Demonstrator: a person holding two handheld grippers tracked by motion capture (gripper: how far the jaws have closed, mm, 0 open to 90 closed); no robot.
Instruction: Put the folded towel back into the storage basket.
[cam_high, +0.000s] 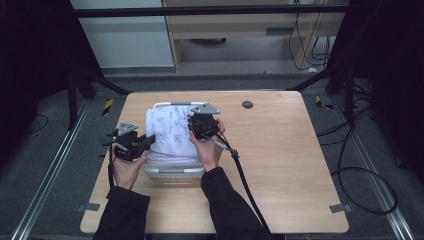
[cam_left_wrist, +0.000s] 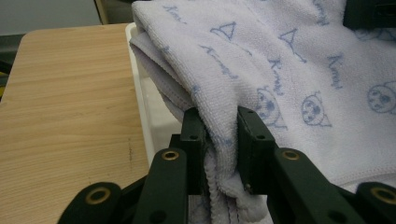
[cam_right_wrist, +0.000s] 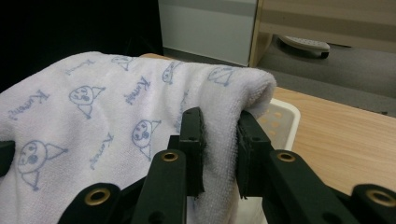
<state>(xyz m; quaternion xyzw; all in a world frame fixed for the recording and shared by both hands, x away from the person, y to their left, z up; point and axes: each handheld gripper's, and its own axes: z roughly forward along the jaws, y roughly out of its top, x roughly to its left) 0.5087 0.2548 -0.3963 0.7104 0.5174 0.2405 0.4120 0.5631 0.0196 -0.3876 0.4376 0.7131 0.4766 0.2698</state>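
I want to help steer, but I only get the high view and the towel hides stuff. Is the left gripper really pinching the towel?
Observer: Yes. In the left gripper view the left gripper is shut on a bunched edge of the towel.
Operator: And the other one?
Observer: The right gripper is shut on the towel's folded edge too.
Operator: What's under the towel?
Observer: A white basket; its wall has a pattern of holes, seen in the right gripper view.
Operator: What's drawn on the towel?
Observer: Little blue cartoon faces and script writing.
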